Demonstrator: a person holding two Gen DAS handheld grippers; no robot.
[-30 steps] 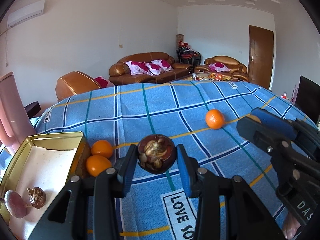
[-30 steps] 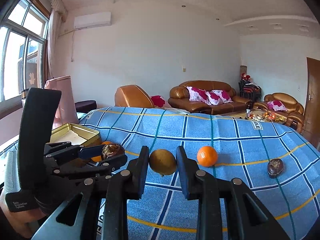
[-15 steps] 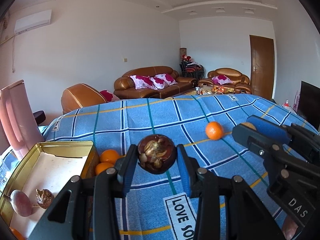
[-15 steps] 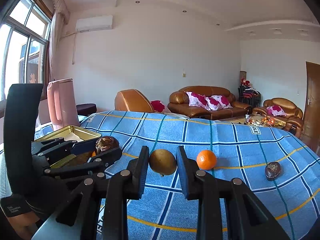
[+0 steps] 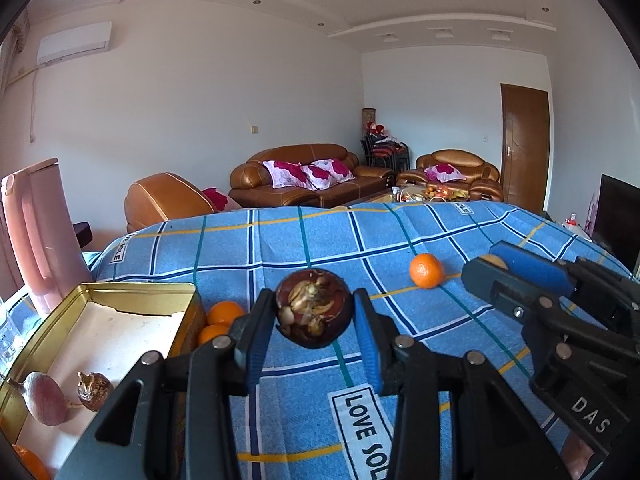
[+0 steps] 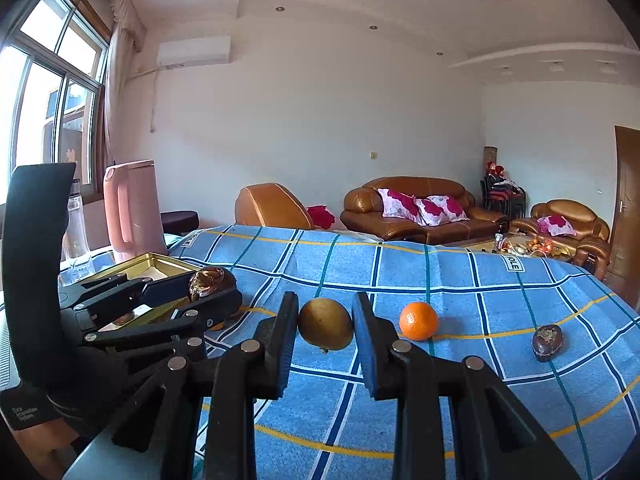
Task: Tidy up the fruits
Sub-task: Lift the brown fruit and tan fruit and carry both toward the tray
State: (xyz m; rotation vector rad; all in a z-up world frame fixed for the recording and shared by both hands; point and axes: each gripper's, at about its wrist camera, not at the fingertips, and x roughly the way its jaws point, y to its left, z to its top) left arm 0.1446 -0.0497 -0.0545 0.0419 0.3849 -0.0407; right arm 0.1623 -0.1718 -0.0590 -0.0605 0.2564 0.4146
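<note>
My left gripper (image 5: pixel 314 314) is shut on a dark brown mangosteen (image 5: pixel 314 314) and holds it above the blue checked cloth, just right of the gold tin (image 5: pixel 120 292). The tin holds a pink fruit (image 5: pixel 44 398), a small brown fruit (image 5: pixel 94 385) and an orange at its near corner (image 5: pixel 28 462). My right gripper (image 6: pixel 325 324) is shut on a yellow-brown round fruit (image 6: pixel 325 324). It also shows in the left wrist view (image 5: pixel 516 280). An orange (image 6: pixel 418 321) and a dark fruit (image 6: pixel 547 342) lie on the cloth to the right.
Two oranges (image 5: pixel 222 318) lie against the tin's right wall. A pink jug (image 5: pixel 40 232) stands behind the tin at the table's left edge, with a clear bottle (image 6: pixel 78 236) near it. Sofas stand beyond the table's far edge.
Both grippers have risen and tilted up with their fruits held. The left gripper has shifted a little toward the tin.
</note>
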